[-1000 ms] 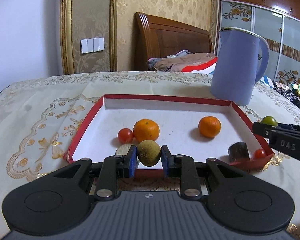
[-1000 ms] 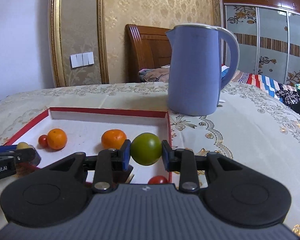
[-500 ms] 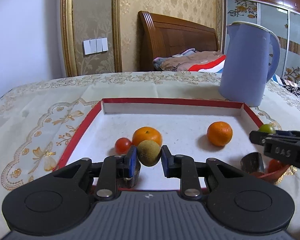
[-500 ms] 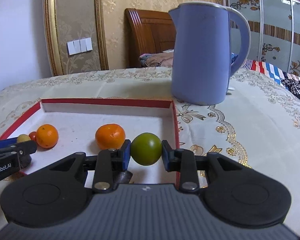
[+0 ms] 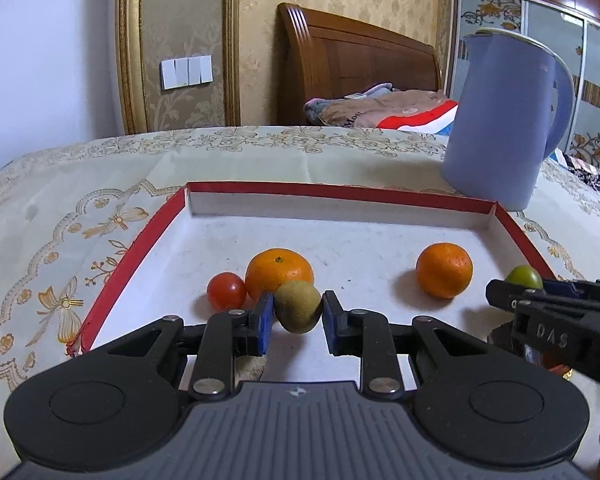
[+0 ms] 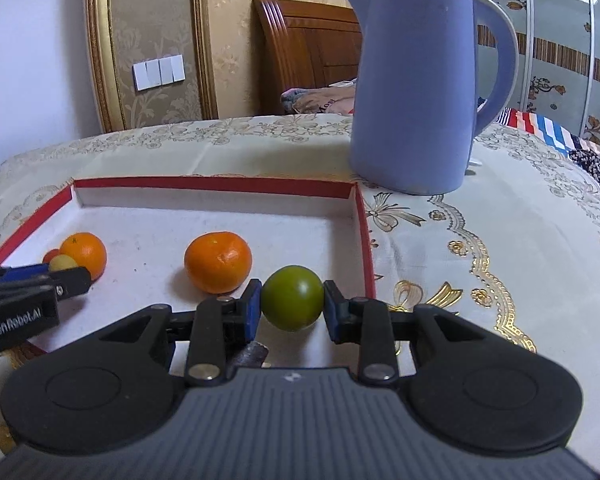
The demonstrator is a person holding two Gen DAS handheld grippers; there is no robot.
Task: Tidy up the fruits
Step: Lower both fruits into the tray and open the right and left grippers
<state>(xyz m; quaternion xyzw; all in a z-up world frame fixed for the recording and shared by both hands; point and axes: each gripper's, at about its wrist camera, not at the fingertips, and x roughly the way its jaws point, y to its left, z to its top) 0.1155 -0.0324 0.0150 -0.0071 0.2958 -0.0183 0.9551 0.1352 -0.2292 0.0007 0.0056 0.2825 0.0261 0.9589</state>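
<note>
Left wrist view: the left gripper (image 5: 297, 312) is clamped on one brown-green kiwi (image 5: 298, 306), oval and dull-skinned, held between two blue pads over the near part of the tray (image 5: 340, 194). The tray is one shallow rectangular box with a red rim and a white, slightly scuffed floor. On that floor lie two oranges: one orange (image 5: 279, 272) just behind the kiwi, with a small glossy red tomato (image 5: 226, 290) touching its left side, and a second orange (image 5: 444, 270) well apart to the right. Both oranges are round with pitted peel.

The right gripper (image 6: 292, 306) is clamped on one smooth, round green tomato (image 6: 292, 298), held over the tray's right near corner beside the red rim. In the left wrist view it enters from the right edge, black and bearing raised letters. In the right wrist view the left gripper shows at the left edge with the kiwi at its tip.

One tall blue plastic kettle (image 6: 414, 92) with a looped handle stands upright behind the tray's far right corner on the cream tablecloth (image 6: 500, 240), which is embroidered with gold bows and scallops. A carved wooden headboard (image 5: 356, 60) and a row of four white wall switches (image 5: 186, 72) stand behind.
</note>
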